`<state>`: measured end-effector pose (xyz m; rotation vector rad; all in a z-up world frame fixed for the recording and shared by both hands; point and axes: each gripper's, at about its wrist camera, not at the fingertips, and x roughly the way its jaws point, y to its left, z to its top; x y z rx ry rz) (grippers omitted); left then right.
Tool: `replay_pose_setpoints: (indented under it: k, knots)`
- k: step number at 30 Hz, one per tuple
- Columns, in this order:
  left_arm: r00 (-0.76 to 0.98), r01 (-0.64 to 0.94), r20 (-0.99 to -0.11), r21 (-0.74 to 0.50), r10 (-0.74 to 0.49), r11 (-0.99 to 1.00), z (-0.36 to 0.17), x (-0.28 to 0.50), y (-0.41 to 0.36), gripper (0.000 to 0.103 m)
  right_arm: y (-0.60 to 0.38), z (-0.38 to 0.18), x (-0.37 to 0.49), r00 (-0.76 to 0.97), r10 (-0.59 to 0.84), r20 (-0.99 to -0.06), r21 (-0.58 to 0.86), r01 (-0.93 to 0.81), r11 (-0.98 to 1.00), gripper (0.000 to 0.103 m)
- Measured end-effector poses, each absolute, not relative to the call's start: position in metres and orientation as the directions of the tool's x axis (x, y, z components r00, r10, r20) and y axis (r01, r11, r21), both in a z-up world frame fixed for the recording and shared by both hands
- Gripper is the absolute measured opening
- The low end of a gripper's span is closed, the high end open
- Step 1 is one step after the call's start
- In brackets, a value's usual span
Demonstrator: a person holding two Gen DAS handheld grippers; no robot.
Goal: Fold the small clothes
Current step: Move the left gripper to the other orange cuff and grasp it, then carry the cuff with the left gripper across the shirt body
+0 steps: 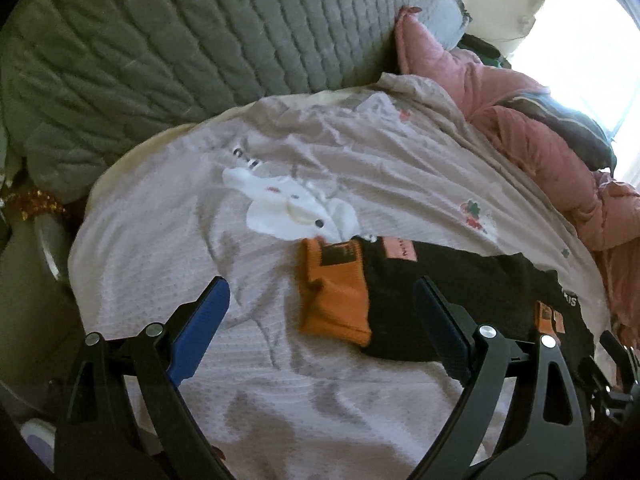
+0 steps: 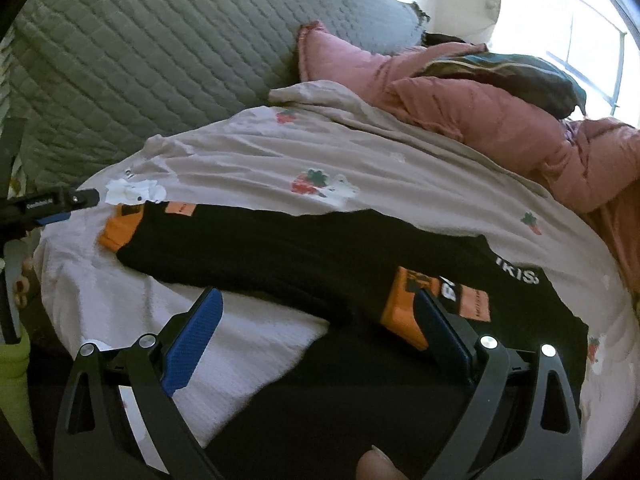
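Black garment (image 2: 320,248) with orange cuffs (image 1: 336,292) lies flat on the bed, stretched crosswise; white lettering on it partly readable, its near edge cut off by the frame. One small white garment (image 1: 288,208) sits crumpled just beyond the orange cuff. Surface is a pale sheet (image 1: 160,240) with printed strawberries. Behind: one grey quilted cushion (image 1: 160,40), pink padded bedding (image 2: 480,120), a dark item on top too bunched to identify, bright window at right. Left gripper (image 1: 322,326) fingers spread wide, gripping nothing, over the cuff. Right gripper (image 2: 316,336) fingers also wide apart, empty, above the black garment.
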<state>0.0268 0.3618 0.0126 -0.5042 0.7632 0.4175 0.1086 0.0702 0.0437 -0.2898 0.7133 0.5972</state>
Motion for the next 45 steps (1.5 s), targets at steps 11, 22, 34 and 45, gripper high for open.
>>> replay_pose_setpoints:
  k: [11,22,34,45]
  knots:
    - [0.657,-0.468,-0.754,-0.407,0.001,0.784,-0.021,0.038,0.358,0.053,0.100,0.033,0.110,0.557,0.436,-0.707,-0.020,-0.632,0.775,0.095]
    - [0.625,-0.511,-0.781,-0.420,-0.012,0.751,-0.041,0.051,0.364,0.047,0.097,0.007,0.115,0.521,0.421,-0.743,0.017,-0.613,0.790,0.095]
    - [0.739,-0.413,-0.669,-0.548,-0.084,0.728,-0.022,0.049,0.359,0.007,0.072,0.001,0.122,0.531,0.399,-0.748,0.031,-0.573,0.819,0.095]
    - [0.815,-0.291,-0.571,-0.553,-0.101,0.781,0.021,0.056,0.304,0.007,-0.003,0.020,0.137,0.587,0.374,-0.718,0.091,-0.454,0.886,0.095]
